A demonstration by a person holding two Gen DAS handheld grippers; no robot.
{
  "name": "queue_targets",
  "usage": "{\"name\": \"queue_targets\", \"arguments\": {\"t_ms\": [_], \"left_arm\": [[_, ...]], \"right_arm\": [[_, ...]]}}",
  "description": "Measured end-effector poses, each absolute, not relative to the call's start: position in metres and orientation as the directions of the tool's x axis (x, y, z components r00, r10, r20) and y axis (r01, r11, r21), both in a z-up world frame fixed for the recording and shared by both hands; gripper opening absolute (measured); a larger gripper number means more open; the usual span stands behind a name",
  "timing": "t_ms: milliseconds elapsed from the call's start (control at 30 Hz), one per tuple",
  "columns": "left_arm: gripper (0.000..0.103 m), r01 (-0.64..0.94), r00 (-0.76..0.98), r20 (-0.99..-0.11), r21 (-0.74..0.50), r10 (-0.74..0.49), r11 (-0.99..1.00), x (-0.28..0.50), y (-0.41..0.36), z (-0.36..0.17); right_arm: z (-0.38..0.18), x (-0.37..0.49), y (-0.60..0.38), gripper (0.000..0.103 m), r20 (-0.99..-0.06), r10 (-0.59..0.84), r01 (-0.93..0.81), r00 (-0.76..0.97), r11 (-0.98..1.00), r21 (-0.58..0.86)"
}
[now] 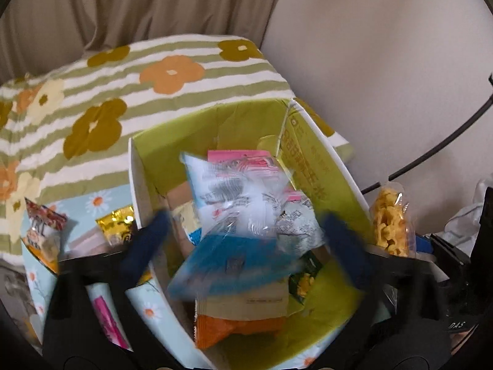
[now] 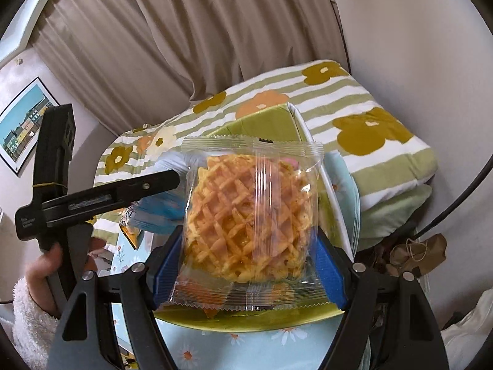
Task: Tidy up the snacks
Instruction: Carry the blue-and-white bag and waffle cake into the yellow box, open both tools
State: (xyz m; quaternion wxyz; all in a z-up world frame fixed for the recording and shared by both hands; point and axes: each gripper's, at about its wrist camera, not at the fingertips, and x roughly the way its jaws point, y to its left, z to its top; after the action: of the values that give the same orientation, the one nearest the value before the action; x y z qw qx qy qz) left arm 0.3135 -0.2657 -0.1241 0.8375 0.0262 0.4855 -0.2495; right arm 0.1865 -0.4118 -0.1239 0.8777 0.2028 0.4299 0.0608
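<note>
In the left wrist view my left gripper (image 1: 246,237) is open above a green-lined box (image 1: 339,166) holding several snack packs. A blue and white pack (image 1: 240,215), blurred, lies between the spread fingers on top of the pile. An orange pack (image 1: 234,330) lies at the box's near end. In the right wrist view my right gripper (image 2: 249,265) is shut on a clear packet of orange lattice crisps (image 2: 249,212), held above the box (image 2: 268,123). That packet also shows at the right edge of the left wrist view (image 1: 389,222).
The box sits on a light blue daisy-print surface (image 2: 246,351) beside a green striped flowered quilt (image 1: 123,92). A red-white pack (image 1: 43,225), a gold pack (image 1: 118,225) and a pink pack (image 1: 107,317) lie left of the box. Beige curtains (image 2: 185,46) hang behind.
</note>
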Motion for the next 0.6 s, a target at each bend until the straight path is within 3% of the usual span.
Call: {"name": "queue_targets", "arguments": {"t_ms": [400,467,533,600], "left_arm": [[0.103,0.381,0.401,-0.841,-0.208,-0.363,0.901,0.295,-0.223,-0.128],[0.103,0.373,0.416,-0.836,-0.201,-0.357,0.906,0.29,-0.217,-0.126],[0.103,0.36,0.425,-0.834,-0.201,-0.352,0.911,0.286,-0.211,-0.125],[0.103,0.35,0.439,-0.829,-0.199,-0.348,0.915,0.281,-0.204,-0.124]], "right_arm": [[-0.136,0.191,-0.397,0.077,-0.779,0.211,0.085,0.59,0.944,0.32],[-0.138,0.193,-0.392,0.083,-0.789,0.186,0.097,0.586,0.95,0.296],[-0.138,0.191,-0.387,0.097,-0.78,0.155,0.097,0.606,0.959,0.266],[-0.135,0.188,-0.385,0.101,-0.763,0.14,0.079,0.631,0.967,0.243]]}}
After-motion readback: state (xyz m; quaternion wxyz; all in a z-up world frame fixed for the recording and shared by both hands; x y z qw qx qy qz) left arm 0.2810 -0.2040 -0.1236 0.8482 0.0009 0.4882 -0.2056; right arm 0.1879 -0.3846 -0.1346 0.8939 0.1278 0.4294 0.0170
